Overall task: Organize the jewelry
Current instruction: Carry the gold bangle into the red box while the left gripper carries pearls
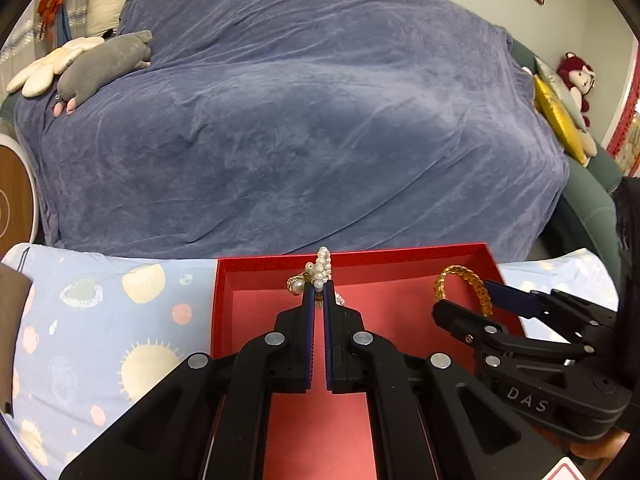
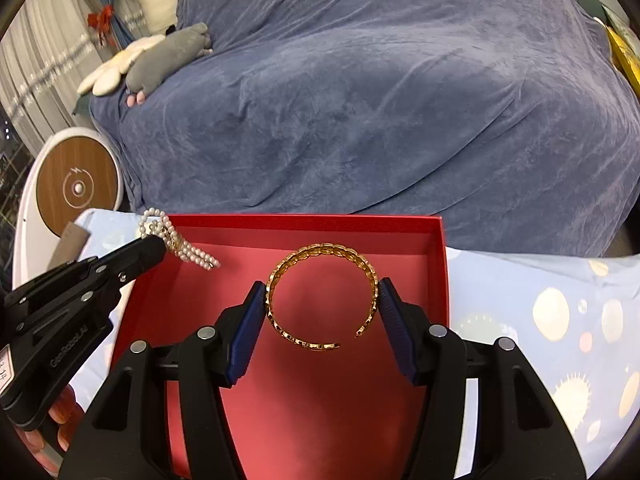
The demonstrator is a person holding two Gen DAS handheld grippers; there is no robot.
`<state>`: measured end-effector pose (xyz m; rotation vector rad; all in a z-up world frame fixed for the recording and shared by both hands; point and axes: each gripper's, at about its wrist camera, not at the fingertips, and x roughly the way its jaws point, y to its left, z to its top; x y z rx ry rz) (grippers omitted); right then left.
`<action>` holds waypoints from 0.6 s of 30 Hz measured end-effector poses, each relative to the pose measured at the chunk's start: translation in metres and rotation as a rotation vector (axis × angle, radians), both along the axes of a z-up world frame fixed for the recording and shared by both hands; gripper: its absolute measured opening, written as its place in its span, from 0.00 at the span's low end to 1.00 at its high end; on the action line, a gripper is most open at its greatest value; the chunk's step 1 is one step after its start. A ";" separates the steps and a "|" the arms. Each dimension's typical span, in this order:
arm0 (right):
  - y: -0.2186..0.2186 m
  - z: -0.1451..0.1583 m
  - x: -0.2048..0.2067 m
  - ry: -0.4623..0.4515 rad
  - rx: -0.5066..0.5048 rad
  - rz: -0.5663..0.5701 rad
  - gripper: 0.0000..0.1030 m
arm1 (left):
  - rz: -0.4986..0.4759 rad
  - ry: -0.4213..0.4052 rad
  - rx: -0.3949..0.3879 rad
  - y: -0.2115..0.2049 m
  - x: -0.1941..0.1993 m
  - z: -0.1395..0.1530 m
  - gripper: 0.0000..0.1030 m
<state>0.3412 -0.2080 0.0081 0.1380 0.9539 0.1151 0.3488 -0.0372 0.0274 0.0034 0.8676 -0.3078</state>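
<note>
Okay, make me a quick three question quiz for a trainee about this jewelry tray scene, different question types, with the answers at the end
1. True or false: the left gripper is shut on the pearl strand.
2. Multiple choice: where is the gold bangle?
A. on the blue blanket
B. between the right gripper's fingers, over the red tray
C. on the patterned cloth outside the tray
3. Fill in: the bangle is not a full ring; its gap faces ____ the right wrist camera.

Key
1. True: the fingers pinch the strand, which hangs over the tray's left part.
2. B: both blue pads touch its outer sides.
3. Toward: the opening is at the ring's near edge.
</note>
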 end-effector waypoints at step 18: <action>-0.024 0.064 -0.124 -0.135 0.014 -0.010 0.63 | 0.089 -0.084 -0.004 0.051 -0.093 0.045 0.53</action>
